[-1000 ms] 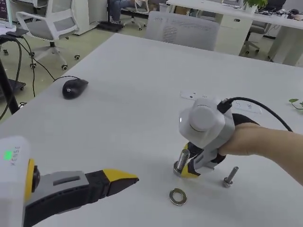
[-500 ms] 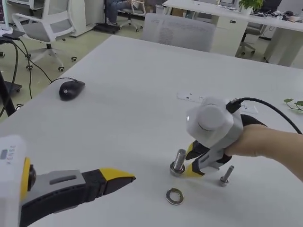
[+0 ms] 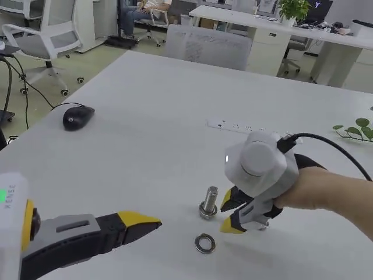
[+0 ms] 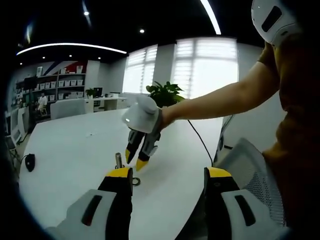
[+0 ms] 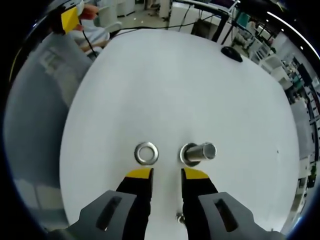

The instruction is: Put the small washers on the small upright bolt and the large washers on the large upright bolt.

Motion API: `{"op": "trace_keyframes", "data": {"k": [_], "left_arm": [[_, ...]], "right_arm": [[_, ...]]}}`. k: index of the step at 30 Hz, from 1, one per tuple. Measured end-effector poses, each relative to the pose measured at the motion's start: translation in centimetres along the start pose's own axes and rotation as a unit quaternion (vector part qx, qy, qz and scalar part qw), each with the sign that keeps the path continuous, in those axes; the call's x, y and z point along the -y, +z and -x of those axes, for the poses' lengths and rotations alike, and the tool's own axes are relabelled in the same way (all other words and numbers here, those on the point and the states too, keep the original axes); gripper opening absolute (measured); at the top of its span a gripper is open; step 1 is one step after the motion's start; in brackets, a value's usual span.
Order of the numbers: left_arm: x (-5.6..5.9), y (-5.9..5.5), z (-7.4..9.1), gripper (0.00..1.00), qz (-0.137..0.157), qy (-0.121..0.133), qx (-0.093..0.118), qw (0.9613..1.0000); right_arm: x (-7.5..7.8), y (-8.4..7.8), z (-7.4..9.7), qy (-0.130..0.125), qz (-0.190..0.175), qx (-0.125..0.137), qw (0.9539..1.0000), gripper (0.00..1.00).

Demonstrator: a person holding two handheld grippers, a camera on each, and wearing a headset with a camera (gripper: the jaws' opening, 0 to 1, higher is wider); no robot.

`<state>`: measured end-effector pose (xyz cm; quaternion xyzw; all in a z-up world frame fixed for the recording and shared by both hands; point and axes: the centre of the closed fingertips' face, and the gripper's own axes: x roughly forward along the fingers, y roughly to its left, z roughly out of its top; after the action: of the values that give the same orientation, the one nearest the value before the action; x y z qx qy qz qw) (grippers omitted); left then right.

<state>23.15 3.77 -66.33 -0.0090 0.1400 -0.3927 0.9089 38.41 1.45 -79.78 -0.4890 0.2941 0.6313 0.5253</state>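
Observation:
The large bolt (image 3: 208, 202) stands upright on the white table (image 3: 145, 146), with a ring-shaped collar at its foot. A large washer (image 3: 204, 243) lies flat just in front of it. My right gripper (image 3: 227, 217) hovers just right of the bolt, open and holding nothing. In the right gripper view the washer (image 5: 147, 153) and the bolt (image 5: 198, 152) sit just past the open right gripper (image 5: 167, 174). My left gripper (image 3: 148, 223) waits at the lower left, and in its own view the left gripper (image 4: 168, 173) is open and empty, facing the bolt (image 4: 119, 160).
A black mouse (image 3: 77, 116) lies at the table's left, and a white power strip (image 3: 236, 125) behind the bolt. A black cable (image 3: 326, 146) trails from the right gripper. Green leaves (image 3: 355, 129) reach in at the right edge. Office chairs stand beyond the table.
My right gripper has drawn back from the foot of the large bolt and lifted slightly. The small bolt seen to its right earlier is now hidden behind it. The head camera has shifted.

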Motion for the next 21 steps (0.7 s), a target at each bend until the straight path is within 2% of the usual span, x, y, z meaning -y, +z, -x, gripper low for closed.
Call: {"op": "trace_keyframes", "data": {"k": [6, 21], "left_arm": [[0.0, 0.0, 0.4, 0.57, -0.003, 0.005, 0.002, 1.0000], [-0.2, 0.2, 1.0, 0.57, -0.001, 0.016, 0.009, 0.9998]], "right_arm": [[-1.8, 0.7, -0.9, 0.024, 0.009, 0.003, 0.9997, 0.24], [-2.5, 1.1, -2.7, 0.043, 0.006, -0.001, 0.9991, 0.29]]}}
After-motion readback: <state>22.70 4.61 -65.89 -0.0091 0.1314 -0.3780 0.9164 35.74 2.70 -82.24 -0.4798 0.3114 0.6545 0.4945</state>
